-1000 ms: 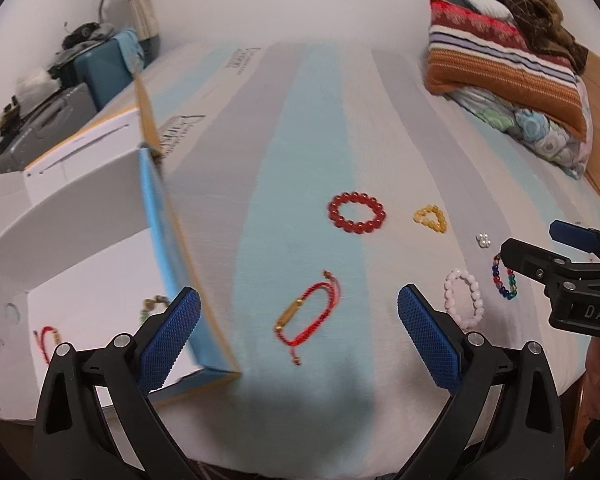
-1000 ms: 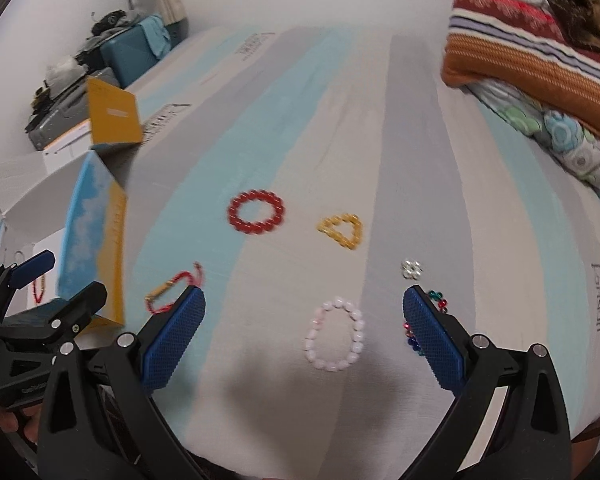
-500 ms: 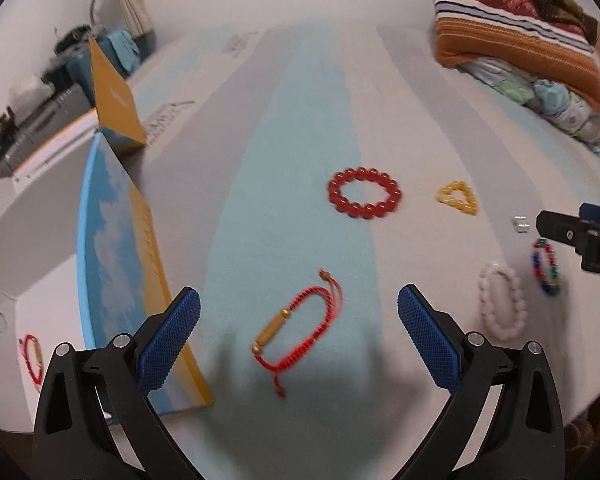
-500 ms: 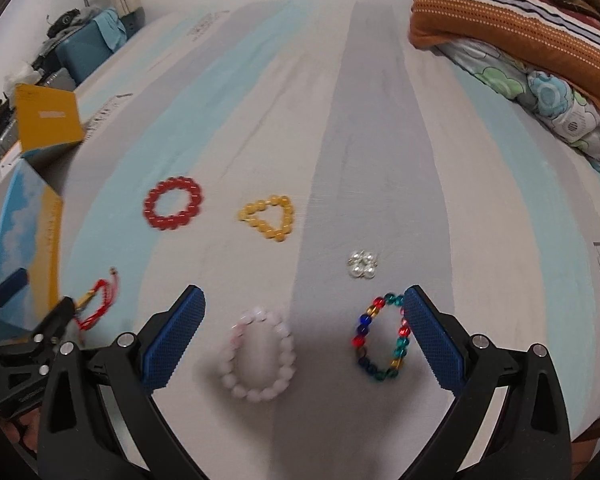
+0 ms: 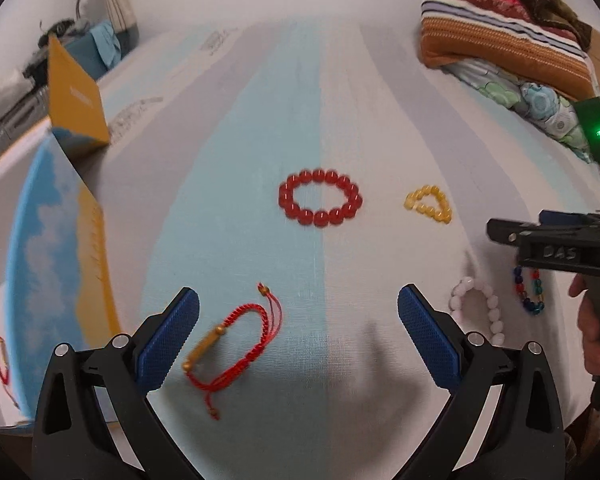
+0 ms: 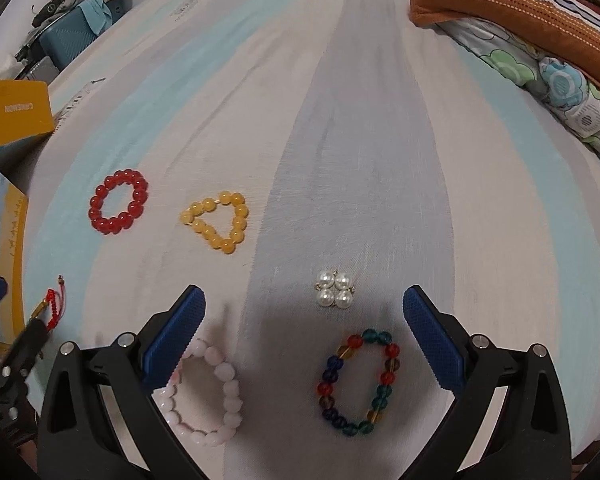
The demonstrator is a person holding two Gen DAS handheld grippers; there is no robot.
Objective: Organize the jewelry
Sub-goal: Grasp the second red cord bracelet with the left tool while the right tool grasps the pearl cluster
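Observation:
Several bracelets lie on the striped bed sheet. My left gripper point(image 5: 298, 320) is open and empty, low over the red cord bracelet point(image 5: 236, 340), which lies by its left finger. Beyond are the red bead bracelet point(image 5: 320, 198) and the yellow bead bracelet point(image 5: 430, 204). My right gripper point(image 6: 303, 308) is open and empty too. The multicolour bead bracelet point(image 6: 358, 384) lies between its fingers, the pearl cluster point(image 6: 334, 290) just ahead, and the pink bead bracelet point(image 6: 208, 396) under its left finger. The right gripper point(image 5: 520, 226) also shows in the left wrist view.
An open box with a blue-sky wall point(image 5: 56, 260) stands at the left, with a red bracelet point(image 5: 0, 360) inside. Folded blankets and a pillow point(image 5: 500, 28) are piled at the far right. Cases and clutter point(image 6: 64, 28) sit beyond the bed's left edge.
Both grippers have shifted right, away from the box. The red cord bracelet now lies nearer my left finger. The multicolour bracelet has come between the right fingers. Both stayed open.

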